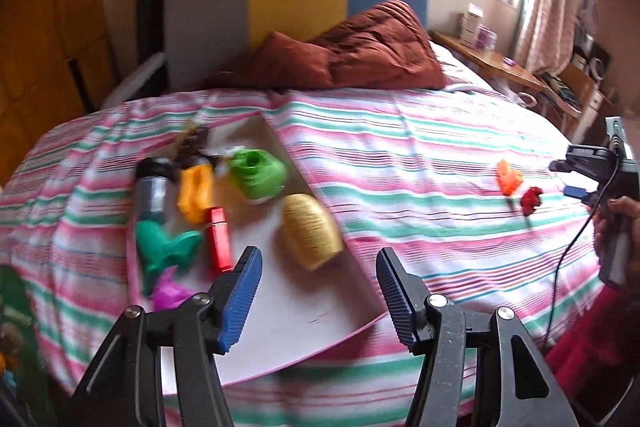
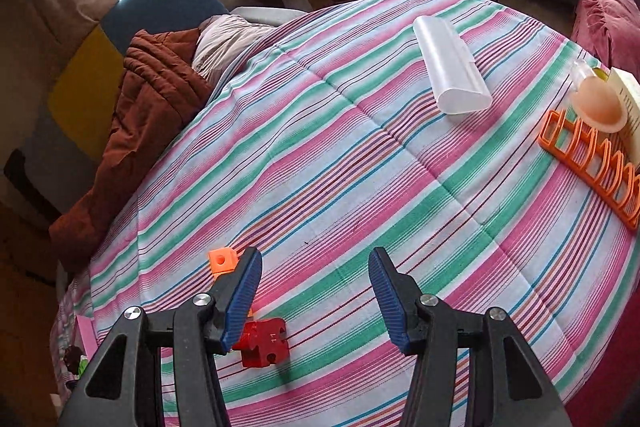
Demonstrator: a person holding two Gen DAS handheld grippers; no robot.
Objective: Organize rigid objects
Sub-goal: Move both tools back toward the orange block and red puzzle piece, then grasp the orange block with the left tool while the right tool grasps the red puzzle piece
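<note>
— What are you working over?

— A bed with a striped quilt (image 2: 320, 147), soft and ribbed with stitching. My left gripper (image 1: 318, 267) hangs with jaws wide apart and nothing between them, above a flat pale board (image 1: 288, 315) lying on the quilt. My right gripper (image 2: 314, 277) is just as wide apart and bare.

— What sits on the board?

— Hard plastic pieces, blurred: a yellow ribbed bottle (image 1: 310, 229) with its long axis running away from me, a red block (image 1: 219, 241) lying lengthwise the same way, a green round-mouthed piece (image 1: 258, 173), a teal shape (image 1: 164, 247), an orange-yellow piece (image 1: 194, 195), and a grey cylinder (image 1: 152, 187) with a dark cap pointing away.

— And what does only the right view show?

— A red notched cube (image 2: 264, 347) beside my left finger, a small orange cube (image 2: 221, 261) with a hole, a translucent white case (image 2: 452, 67) lying long-axis toward me, and an orange rack (image 2: 592, 163) of arches at the quilt's edge. The left view catches those two cubes only as blurs, well apart from the board.
</note>
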